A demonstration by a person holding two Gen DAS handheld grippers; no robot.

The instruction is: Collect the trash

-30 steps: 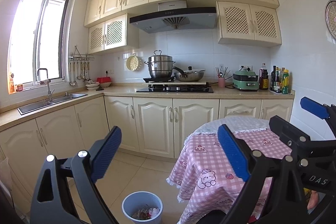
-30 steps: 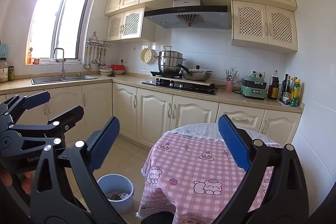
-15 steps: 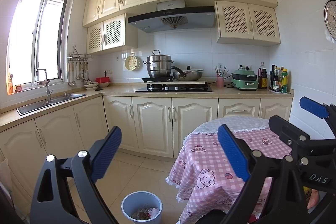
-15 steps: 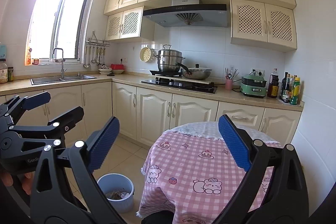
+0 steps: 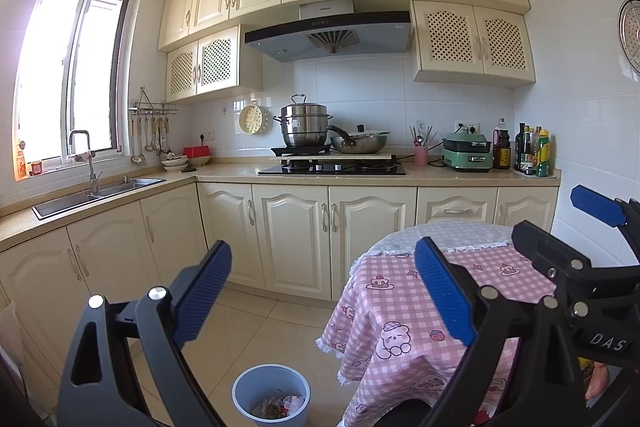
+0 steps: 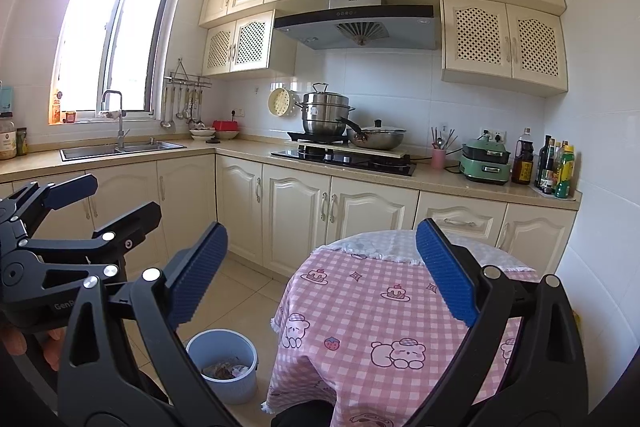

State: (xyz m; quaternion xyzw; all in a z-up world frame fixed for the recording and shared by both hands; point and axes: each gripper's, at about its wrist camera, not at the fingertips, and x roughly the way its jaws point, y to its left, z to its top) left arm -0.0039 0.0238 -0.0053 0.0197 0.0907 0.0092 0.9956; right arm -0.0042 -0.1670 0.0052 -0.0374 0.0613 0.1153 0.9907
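Observation:
A pale blue trash bin [image 5: 272,397] stands on the tiled floor left of the round table, with crumpled scraps inside; the right wrist view shows the bin [image 6: 222,363] too. My left gripper [image 5: 324,291] is open and held high above the floor, nothing between its blue pads. My right gripper [image 6: 320,275] is open and empty as well, raised over the near edge of the table [image 6: 384,311]. The right gripper [image 5: 592,239] shows at the right edge of the left wrist view; the left gripper [image 6: 80,211] shows at the left of the right wrist view.
The table wears a pink checked cloth [image 5: 400,311] with bear prints. Cream cabinets [image 5: 296,239] run along the back and left walls. On the counter are a sink [image 5: 96,193], a hob with a steamer pot [image 5: 306,127] and a wok, a green cooker [image 5: 468,155] and bottles [image 5: 534,153].
Both views have shifted very slightly; the scene sits a touch lower in frame. Both grippers stay open and empty.

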